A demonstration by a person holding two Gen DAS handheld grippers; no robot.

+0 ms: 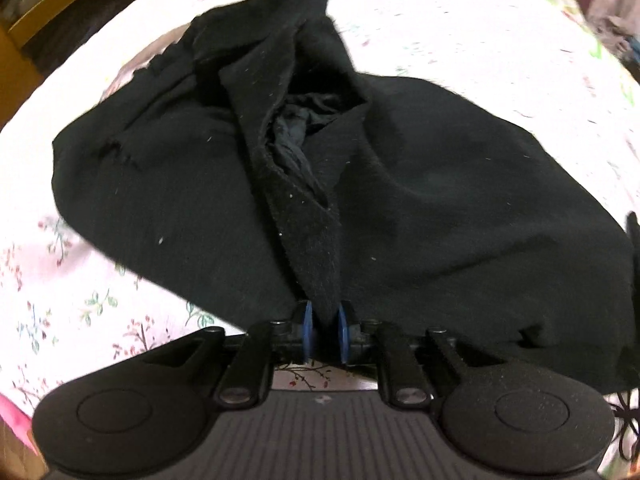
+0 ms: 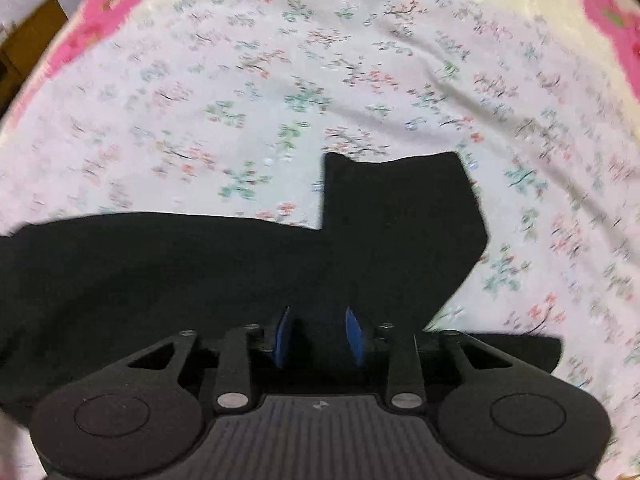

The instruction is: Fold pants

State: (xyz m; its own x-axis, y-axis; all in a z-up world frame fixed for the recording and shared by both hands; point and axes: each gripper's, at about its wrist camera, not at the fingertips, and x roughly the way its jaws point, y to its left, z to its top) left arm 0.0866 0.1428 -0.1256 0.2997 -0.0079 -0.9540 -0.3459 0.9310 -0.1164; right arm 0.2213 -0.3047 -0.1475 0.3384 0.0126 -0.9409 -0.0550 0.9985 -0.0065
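Note:
The black pants [image 1: 440, 180] lie in a bunched heap on the floral bedsheet [image 1: 80, 300], with a lighter lining showing in an open fold at the middle. A narrow ridge of the cloth runs down into my left gripper [image 1: 325, 332], whose blue pads [image 1: 307, 330] pinch it. In the right wrist view the pants [image 2: 160, 272] spread flat across the lower half, and a squared flap [image 2: 400, 200] sticks up toward the sheet. My right gripper [image 2: 318, 336] sits over this cloth, its blue pads [image 2: 354, 334] apart. Dark fabric lies between them, and the pads do not press it.
The floral sheet [image 2: 320, 80] stretches wide beyond the pants, with a pink border [image 2: 100, 12] at its far edges. Wooden furniture [image 1: 24, 40] stands off the bed at the upper left. A dark cable [image 1: 630, 412] hangs at the right edge.

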